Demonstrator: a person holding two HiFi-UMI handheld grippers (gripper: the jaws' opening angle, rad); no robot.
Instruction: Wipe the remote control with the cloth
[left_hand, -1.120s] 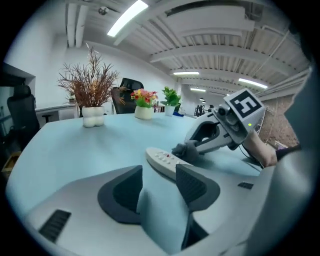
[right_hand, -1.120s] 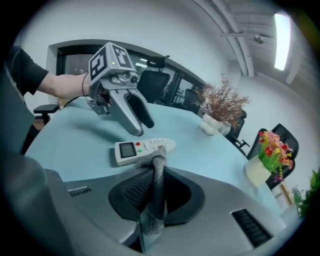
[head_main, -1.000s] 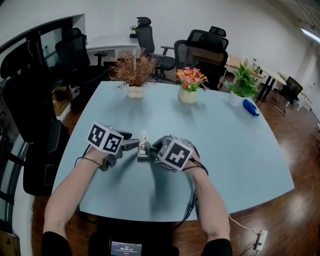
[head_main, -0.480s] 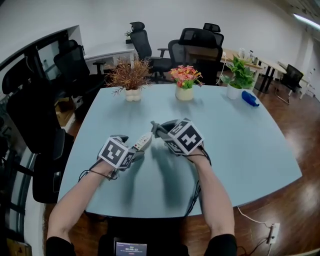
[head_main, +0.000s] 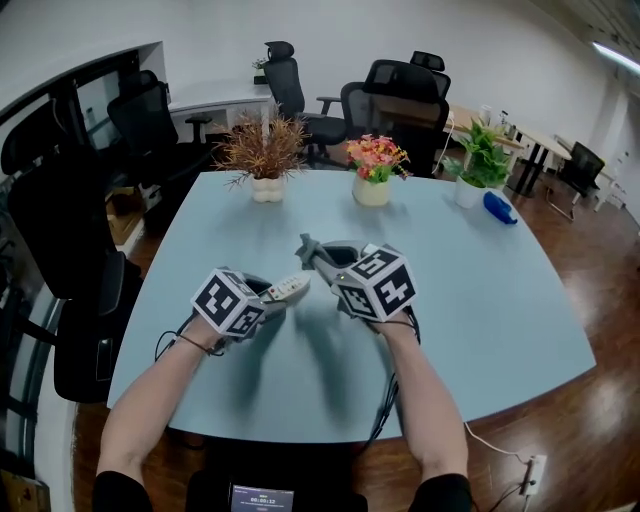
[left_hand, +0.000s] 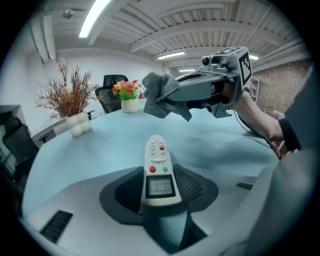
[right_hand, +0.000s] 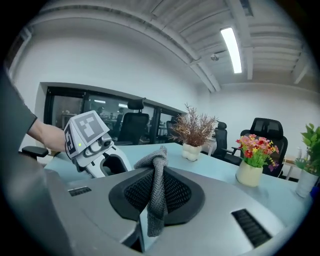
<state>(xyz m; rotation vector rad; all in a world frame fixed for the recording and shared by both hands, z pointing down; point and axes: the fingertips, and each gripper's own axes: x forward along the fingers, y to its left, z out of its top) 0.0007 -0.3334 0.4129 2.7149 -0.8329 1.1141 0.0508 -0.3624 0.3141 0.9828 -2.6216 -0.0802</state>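
The white remote control (head_main: 288, 289) sticks out of my left gripper (head_main: 275, 299), tilted above the pale blue table (head_main: 470, 300). In the left gripper view the remote control (left_hand: 159, 170) lies between the two pads, its buttons and screen facing up, and the jaws are closing on it. My right gripper (head_main: 306, 248) hovers just beyond and to the right of the remote, shut on a grey knitted cloth (right_hand: 157, 187). The cloth (left_hand: 160, 95) hangs bunched from the right gripper's tips above the remote's far end, not touching it.
Along the table's far side stand a dried plant in a white pot (head_main: 264, 150), a pot of flowers (head_main: 375, 165) and a green plant (head_main: 480, 165), with a blue object (head_main: 500, 213) beside it. Black office chairs (head_main: 400, 95) stand behind the table.
The remote lay on the table between both grippers; now my left gripper holds it raised. My right gripper has lifted with the cloth and swung up beyond the remote.
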